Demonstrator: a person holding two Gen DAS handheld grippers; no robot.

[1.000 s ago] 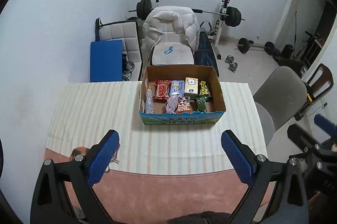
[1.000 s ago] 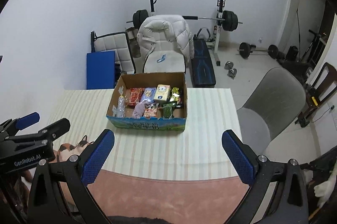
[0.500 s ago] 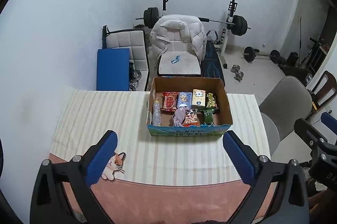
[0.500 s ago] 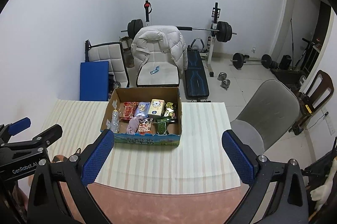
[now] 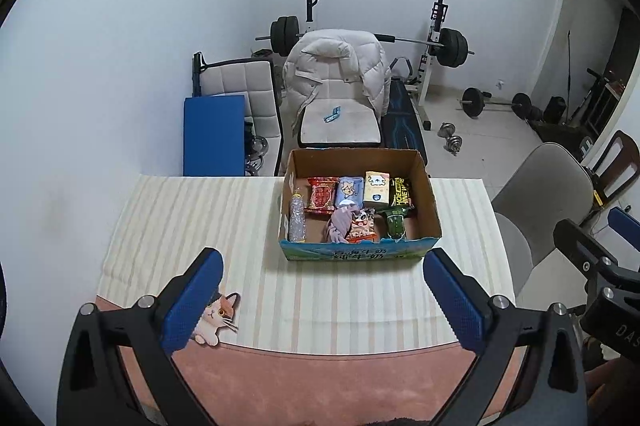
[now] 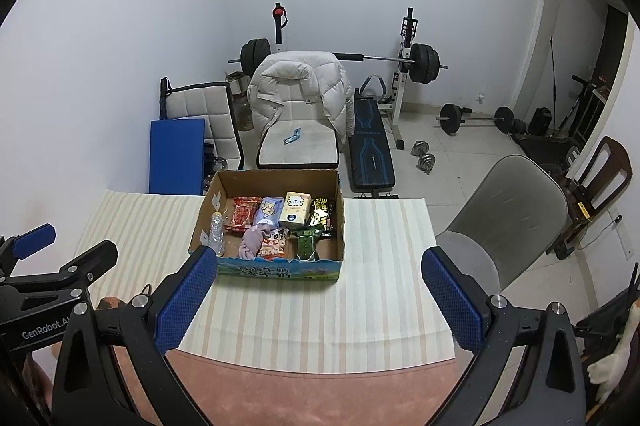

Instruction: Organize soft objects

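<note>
Both claws, left claw and right claw, gape wide above striped table in gym-cluttered room.

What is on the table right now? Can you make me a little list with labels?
table cover: striped cloth
box: open cardboard box on the cloth
in the box: clear bottle, red snack bag, purple soft toy, green toy, other packets
outside the box: cat plush at the cloth's near edge
left gripper: open, holding nothing
right gripper: open, holding nothing
</note>
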